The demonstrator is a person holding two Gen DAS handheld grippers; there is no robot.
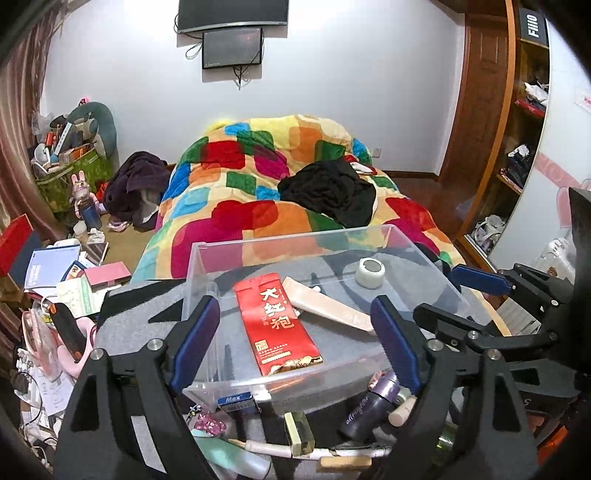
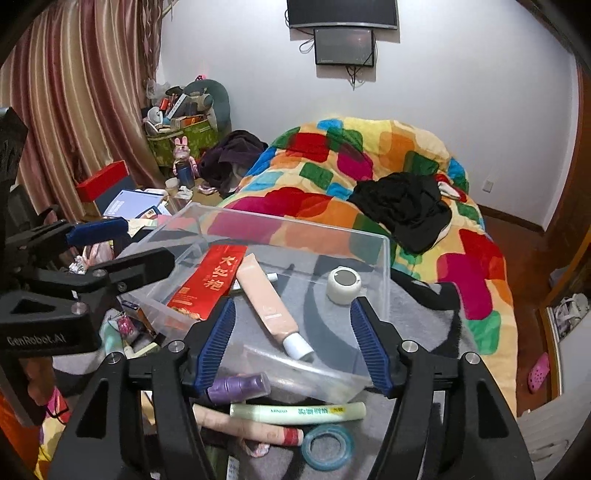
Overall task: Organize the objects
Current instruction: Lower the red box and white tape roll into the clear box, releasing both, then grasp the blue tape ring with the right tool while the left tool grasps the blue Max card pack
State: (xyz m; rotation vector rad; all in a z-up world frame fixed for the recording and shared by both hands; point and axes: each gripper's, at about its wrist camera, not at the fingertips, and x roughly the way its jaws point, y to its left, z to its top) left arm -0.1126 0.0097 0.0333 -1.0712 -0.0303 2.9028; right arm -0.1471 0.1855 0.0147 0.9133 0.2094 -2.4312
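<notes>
Left wrist view only: blue "Max" box (image 1: 235, 401) at the clear bin's (image 1: 424, 254) near edge; "FiiO" sign (image 1: 533, 26) on the right-hand shelf. Right wrist view only: pale green "MINISO" tube (image 2: 297, 411), teal tape ring (image 2: 327, 446), "GenRobot.AI" on the other tool.

Bin on grey counter (image 1: 147, 306) holds red packet (image 1: 279, 323) with Chinese characters, beige tube (image 1: 328, 304), white tape roll (image 1: 370, 272). Purple bottle (image 2: 240, 387) lies outside.

Left tongs (image 1: 295, 339) spread, empty. Right tongs (image 2: 291, 345) spread, empty.
</notes>
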